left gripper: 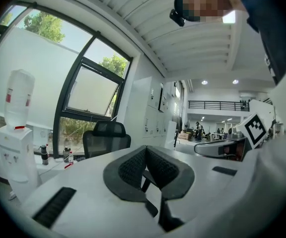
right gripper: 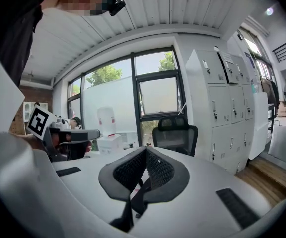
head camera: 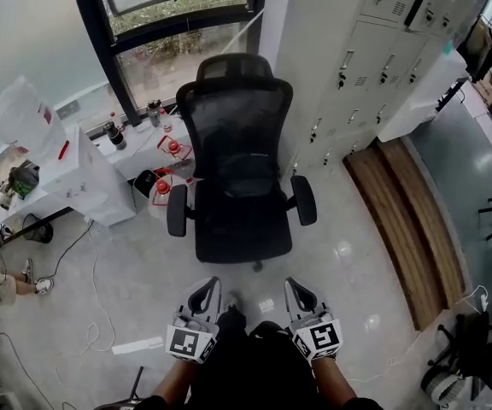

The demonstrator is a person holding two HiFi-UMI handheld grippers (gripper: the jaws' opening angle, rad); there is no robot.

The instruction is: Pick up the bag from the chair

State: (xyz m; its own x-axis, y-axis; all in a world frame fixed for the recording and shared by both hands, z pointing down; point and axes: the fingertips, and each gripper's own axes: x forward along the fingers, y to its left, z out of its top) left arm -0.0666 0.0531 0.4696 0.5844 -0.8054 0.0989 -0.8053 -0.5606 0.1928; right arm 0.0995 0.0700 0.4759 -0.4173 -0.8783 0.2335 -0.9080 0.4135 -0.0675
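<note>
A black office chair (head camera: 237, 161) with a mesh back and padded arms stands on a glossy grey floor (head camera: 357, 272), well apart from both grippers. A dark rounded shape (head camera: 248, 176) rests at the back of its seat; whether it is the bag cannot be told. A white water dispenser (head camera: 79, 173) and bottles (head camera: 115, 135) stand to its left, pale metal lockers (head camera: 357, 67) to its right. The left gripper (head camera: 205, 290) and right gripper (head camera: 297, 290) each have their ribbed black pads clenched together, with nothing between them.

Left hand-held gripper (left gripper: 145, 155) jaws together, black chair (left gripper: 106, 137) ahead, water dispenser (left gripper: 15, 150) left
</note>
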